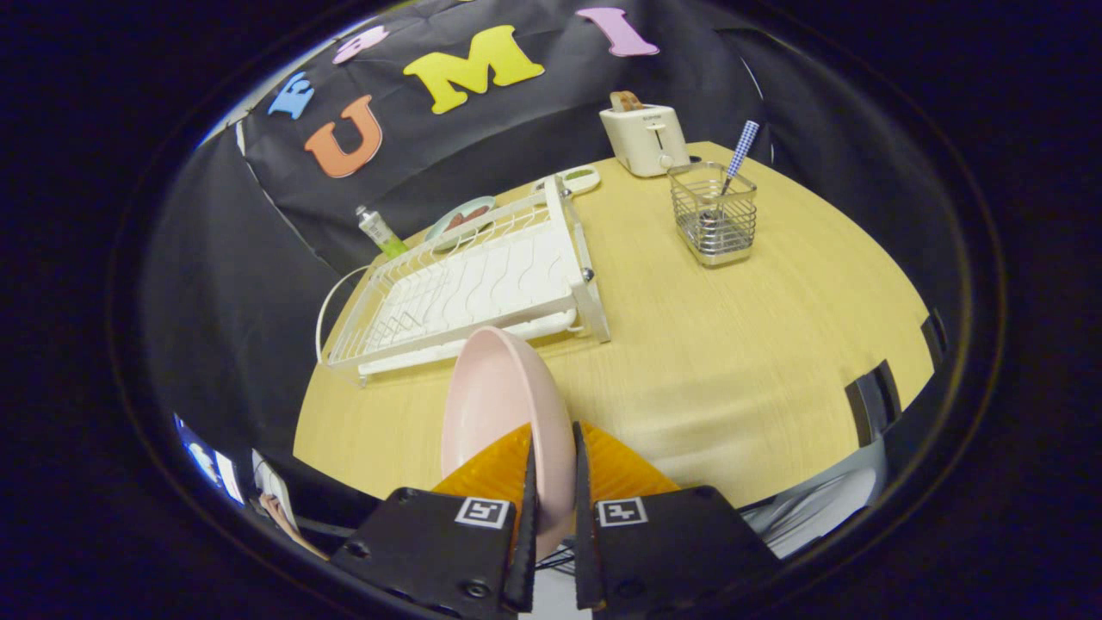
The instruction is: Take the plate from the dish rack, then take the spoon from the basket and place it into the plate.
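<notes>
My gripper (551,469) is shut on the rim of a pale pink plate (495,405), which stands on edge between the fingers, held above the wooden table (732,362). Just beyond the plate lies the white wire dish rack (469,293), with no dishes in it. Farther off, to the right of the rack, stands a square wire basket (713,213). A spoon with a blue checked handle (740,151) leans out of the basket's top.
A cream toaster (646,138) stands behind the basket at the table's far edge. Behind the rack are a small tube with a green cap (379,232), a round dish (461,220) and a white oval thing (575,179). Bare tabletop spreads right of the plate.
</notes>
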{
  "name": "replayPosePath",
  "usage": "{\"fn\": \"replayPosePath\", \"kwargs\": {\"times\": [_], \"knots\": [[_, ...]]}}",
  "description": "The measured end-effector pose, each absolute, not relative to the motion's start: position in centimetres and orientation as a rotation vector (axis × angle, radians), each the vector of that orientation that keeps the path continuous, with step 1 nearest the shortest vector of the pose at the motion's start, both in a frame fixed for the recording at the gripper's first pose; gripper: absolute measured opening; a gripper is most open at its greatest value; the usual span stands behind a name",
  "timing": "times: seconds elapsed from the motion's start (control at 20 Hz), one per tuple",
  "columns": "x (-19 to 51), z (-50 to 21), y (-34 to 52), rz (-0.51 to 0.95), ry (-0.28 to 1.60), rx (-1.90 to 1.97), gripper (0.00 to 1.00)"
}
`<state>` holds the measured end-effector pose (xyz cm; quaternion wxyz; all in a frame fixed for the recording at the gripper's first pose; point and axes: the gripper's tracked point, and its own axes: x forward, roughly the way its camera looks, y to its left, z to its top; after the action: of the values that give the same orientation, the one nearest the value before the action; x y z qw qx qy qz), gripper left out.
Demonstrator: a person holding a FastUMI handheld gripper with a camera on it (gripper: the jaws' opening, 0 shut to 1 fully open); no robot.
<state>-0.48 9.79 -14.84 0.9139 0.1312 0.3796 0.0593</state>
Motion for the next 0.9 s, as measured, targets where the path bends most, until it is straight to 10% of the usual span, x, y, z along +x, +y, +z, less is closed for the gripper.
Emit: {"fn": "replayPosePath", "kwargs": {"times": [0.25, 0.4, 0.6, 0.9], "knots": [[1.2, -16.0, 7.8, 0.058, 0.652, 0.201, 0.35], [2.0, -15.3, 7.2, 0.094, 0.545, 0.211, 0.75], [3.6, -12.8, 3.3, 0.045, 0.377, 0.158, 0.98], [6.7, -7.8, -2.6, -0.035, 0.179, 0.096, 1.0]]}}
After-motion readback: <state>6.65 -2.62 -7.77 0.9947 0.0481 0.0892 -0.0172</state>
